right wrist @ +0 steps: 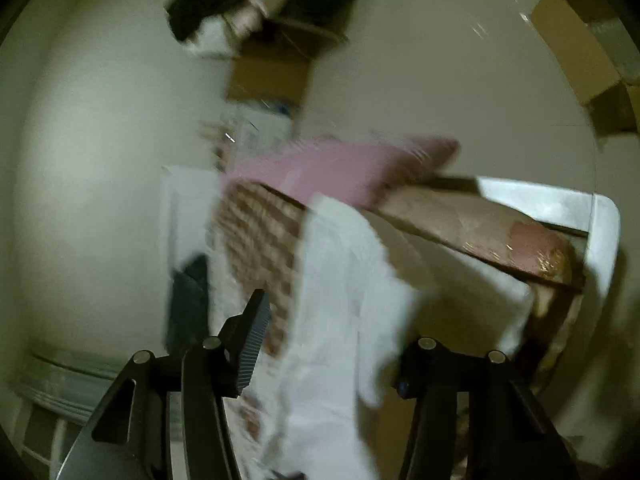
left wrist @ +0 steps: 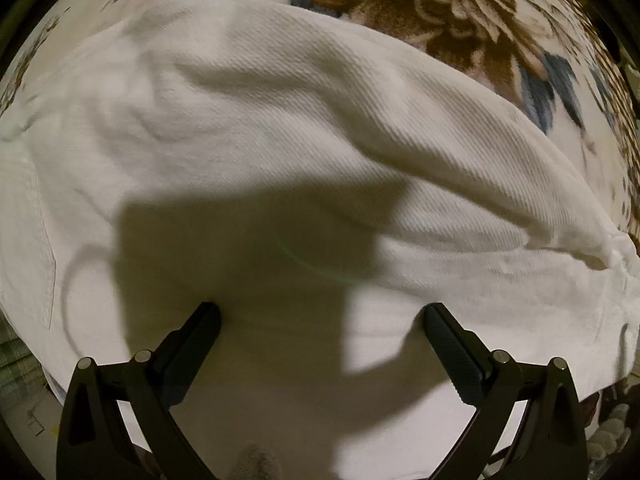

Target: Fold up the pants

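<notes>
Left wrist view: left gripper (left wrist: 322,314) with jaws spread wide, nothing between them. Both fingertips (left wrist: 208,314) sit at or just above the white pants (left wrist: 280,140); contact cannot be confirmed. The pants fill the view ahead of and under the jaws, twill weave visible, broad wrinkles, a folded edge running to the right of the jaws. The gripper's shadow falls on the cloth just ahead of the tips. Floral blanket (left wrist: 460,12) lies beyond the pants, past the far edge.

Right wrist view: heavily motion-blurred. Right gripper (right wrist: 340,320) jaws apart; the right fingertip is hidden behind white cloth (right wrist: 340,280) hanging between the jaws. Whether this is the pants, cannot tell. Pink fabric (right wrist: 340,168) and a checked cloth (right wrist: 256,232) lie ahead of the jaws; cardboard boxes (right wrist: 576,52) far upper right.
</notes>
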A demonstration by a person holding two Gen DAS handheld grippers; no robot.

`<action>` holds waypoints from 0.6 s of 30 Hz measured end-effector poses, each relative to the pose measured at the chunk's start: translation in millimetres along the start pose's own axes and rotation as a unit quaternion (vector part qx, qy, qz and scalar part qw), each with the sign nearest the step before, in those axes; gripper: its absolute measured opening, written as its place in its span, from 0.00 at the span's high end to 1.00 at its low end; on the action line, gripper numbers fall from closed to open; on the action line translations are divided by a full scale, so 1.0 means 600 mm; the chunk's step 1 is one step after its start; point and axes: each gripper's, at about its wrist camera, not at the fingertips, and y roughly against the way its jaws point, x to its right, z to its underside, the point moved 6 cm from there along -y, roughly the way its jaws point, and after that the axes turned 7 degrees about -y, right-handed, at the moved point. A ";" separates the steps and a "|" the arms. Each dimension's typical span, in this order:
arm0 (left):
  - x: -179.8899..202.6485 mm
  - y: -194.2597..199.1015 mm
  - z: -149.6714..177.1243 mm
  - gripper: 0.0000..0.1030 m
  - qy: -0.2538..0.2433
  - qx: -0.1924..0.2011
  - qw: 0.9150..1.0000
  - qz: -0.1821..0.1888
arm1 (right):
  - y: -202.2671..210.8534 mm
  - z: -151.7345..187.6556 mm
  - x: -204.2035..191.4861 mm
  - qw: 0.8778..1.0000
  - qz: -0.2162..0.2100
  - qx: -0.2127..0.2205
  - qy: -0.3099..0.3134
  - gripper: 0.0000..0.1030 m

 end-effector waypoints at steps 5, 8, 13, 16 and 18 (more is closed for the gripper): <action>0.000 -0.001 0.000 0.00 0.002 0.002 1.000 -0.001 | -0.026 0.004 0.017 1.000 0.013 -0.018 -0.011 0.47; 0.001 -0.001 0.003 0.00 0.003 0.006 1.000 -0.002 | 0.002 0.012 0.024 0.999 0.039 -0.007 -0.027 0.47; -0.001 -0.003 0.005 0.00 0.003 0.002 1.000 -0.001 | 0.067 0.058 0.059 0.996 0.085 0.003 -0.020 0.47; -0.002 -0.002 0.007 0.00 0.002 0.001 1.000 -0.001 | 0.066 0.071 0.092 0.996 0.084 0.003 -0.034 0.47; -0.004 -0.001 0.007 0.00 0.001 0.000 1.000 0.000 | 0.067 0.064 0.093 0.997 0.072 0.018 -0.032 0.46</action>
